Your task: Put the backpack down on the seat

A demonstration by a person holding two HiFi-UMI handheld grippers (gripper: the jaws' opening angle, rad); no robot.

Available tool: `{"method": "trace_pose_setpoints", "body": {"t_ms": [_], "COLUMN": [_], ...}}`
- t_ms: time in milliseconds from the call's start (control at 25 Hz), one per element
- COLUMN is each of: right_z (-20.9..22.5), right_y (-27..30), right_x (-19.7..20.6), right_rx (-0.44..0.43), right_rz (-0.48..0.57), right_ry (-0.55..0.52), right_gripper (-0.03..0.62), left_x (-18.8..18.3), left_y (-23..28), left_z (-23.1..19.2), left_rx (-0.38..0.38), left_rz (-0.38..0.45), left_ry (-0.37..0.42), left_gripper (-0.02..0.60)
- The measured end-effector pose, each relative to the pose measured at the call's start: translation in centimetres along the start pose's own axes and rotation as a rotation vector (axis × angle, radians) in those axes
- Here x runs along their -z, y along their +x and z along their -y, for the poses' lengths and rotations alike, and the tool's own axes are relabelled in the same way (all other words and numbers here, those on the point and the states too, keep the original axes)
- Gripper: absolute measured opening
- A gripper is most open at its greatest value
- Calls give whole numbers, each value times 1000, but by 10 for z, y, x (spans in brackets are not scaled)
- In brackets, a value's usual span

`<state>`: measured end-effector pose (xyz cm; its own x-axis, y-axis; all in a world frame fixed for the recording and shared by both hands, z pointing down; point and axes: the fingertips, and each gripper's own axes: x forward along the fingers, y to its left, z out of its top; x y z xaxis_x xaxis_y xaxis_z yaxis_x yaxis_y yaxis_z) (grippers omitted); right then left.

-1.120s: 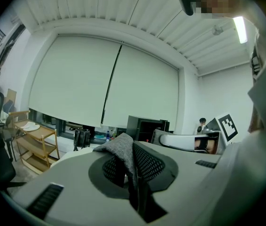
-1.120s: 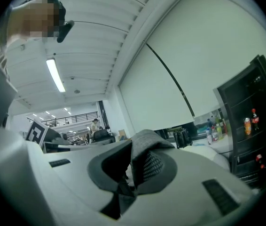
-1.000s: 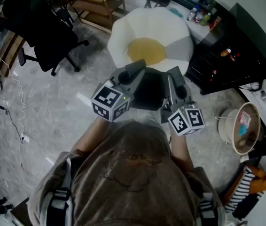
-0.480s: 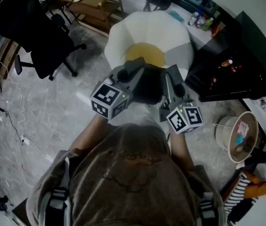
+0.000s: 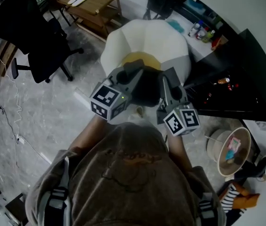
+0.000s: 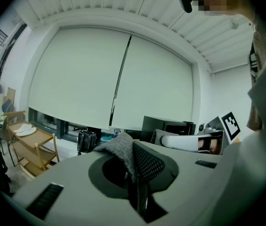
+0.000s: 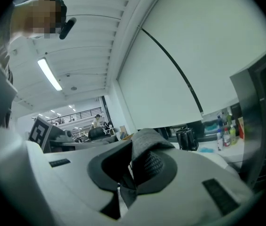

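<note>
Gripper views: my left gripper (image 6: 135, 180) and right gripper (image 7: 123, 182) clamp mesh straps (image 6: 120, 149); only head view shows backpack (image 5: 147, 86) and seat (image 5: 142, 39).

dim, fisheye-warped edges, ceiling strip light

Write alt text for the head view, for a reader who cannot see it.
Seen from above, a person holds a dark backpack, the left claw and right claw both shut on it, in front of a white chair with a yellow seat. A black office chair stands at the left.
</note>
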<state>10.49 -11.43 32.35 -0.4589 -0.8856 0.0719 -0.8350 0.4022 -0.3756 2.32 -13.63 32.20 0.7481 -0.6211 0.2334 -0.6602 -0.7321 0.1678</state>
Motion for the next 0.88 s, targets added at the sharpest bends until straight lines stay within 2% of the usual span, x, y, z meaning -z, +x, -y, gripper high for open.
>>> {"method": "trace_pose_setpoints", "body": {"t_ms": [440,880], "right_z": [50,89], "right_y": [58,114], "right_x": [-18,-18], "right_rx": [-40,43], "right_rz": [-36,-17], "right_ry": [-1,16], "right_gripper": [28,28], "left_x": [-14,-17], "left_y": [61,113], "left_z": [-44,-92], "left_rx": [-39,31], "left_rz": [10,-40], "left_ry": [-27,-26], "left_gripper": [29,29]}}
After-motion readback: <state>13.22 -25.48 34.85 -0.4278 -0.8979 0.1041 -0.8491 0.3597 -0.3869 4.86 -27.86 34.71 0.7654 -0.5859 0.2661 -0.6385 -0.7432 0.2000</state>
